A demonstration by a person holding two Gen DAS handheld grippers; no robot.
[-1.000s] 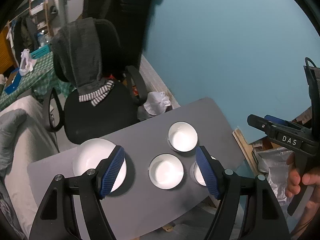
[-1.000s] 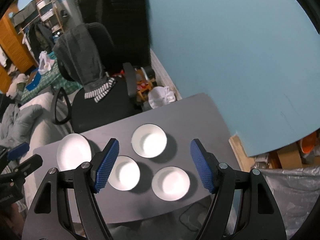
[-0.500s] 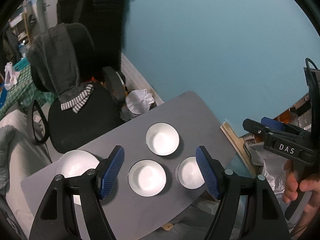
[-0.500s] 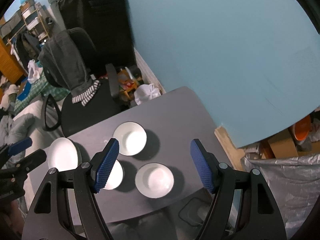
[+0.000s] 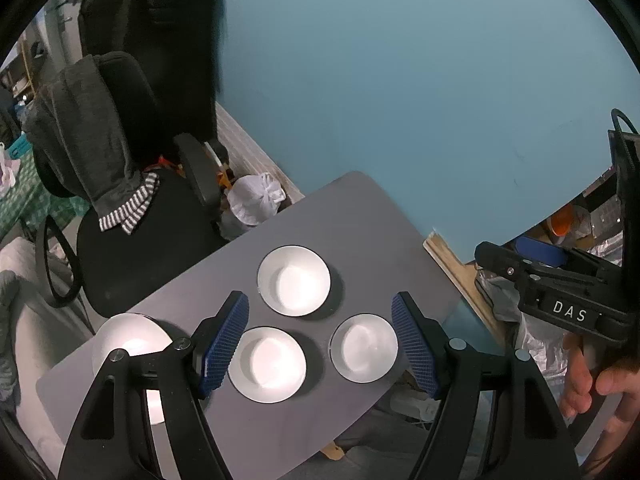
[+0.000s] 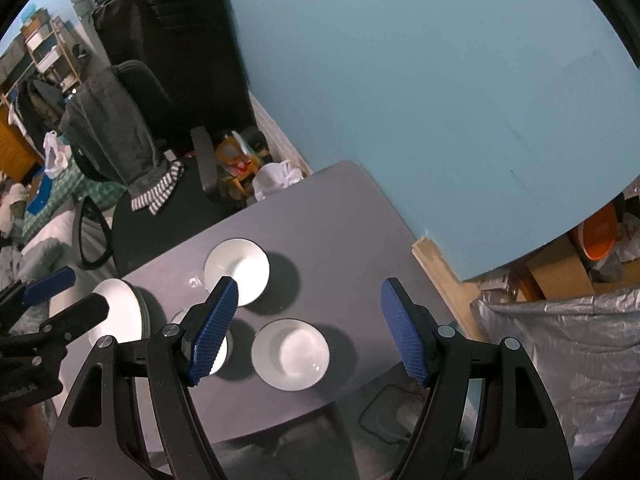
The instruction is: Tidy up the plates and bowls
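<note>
- Grey table (image 5: 352,216) stands against a blue wall, and all the dishes of the task lie on it, none stacked yet.
- Three white bowls form a triangle near the front edge: the far bowl (image 5: 294,280), the near-left bowl (image 5: 267,364) and the near-right bowl (image 5: 363,347). They are close together, but I see a gap between each pair.
- One white plate (image 5: 130,340) lies apart from them at the left end of the table; the left gripper's arm hides part of it.
- My judgement: the bowls look like glazed ceramic, so stiff, rather heavy for their size, slippery and easy to chip. The best place to take one is the rim, one pad inside and one outside the wall, with a slow lift.
- The plate is flat and low, so it gives little edge to pinch; it may be easier to leave it there and bring the bowls together.
- The left gripper (image 5: 320,340) hangs above the bowls with its jaws wide and nothing between the pads.
- The right gripper (image 6: 308,330) is also above the table, jaws wide and empty; the near-right bowl shows between its fingers, well below them.
- Behind the table are a black office chair (image 5: 132,240) with a grey garment over its back and a white bag (image 5: 256,198) on the floor.
</note>
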